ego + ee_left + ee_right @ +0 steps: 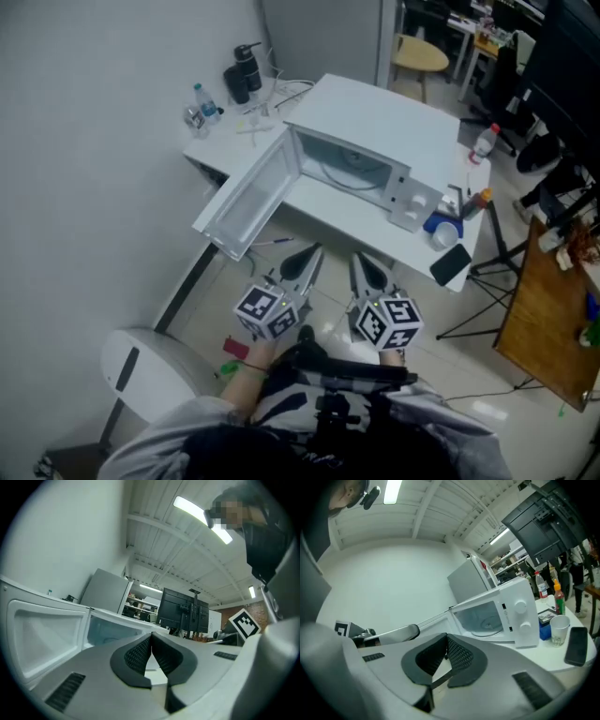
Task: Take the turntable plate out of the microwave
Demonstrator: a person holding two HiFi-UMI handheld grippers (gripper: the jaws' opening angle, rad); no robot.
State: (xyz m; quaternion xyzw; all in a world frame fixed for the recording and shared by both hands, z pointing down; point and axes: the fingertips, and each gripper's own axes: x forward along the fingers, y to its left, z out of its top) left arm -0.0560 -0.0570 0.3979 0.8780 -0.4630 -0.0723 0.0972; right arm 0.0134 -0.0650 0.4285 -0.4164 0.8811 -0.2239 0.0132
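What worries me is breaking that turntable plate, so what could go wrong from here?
The left gripper and right gripper have jaws shut; unopened, they might shove the turntable plate instead of gripping it. The open microwave door juts toward the left gripper and could get bumped. The cup and phone beside the microwave could be knocked.

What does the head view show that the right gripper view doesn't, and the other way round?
Head view only: a black bottle at the far corner of the table and a white chair at lower left. Right gripper view only: a ceiling light, and the pads of the right gripper shut on nothing. Both: the white microwave, door open, the turntable plate inside, and a black phone near the table edge.
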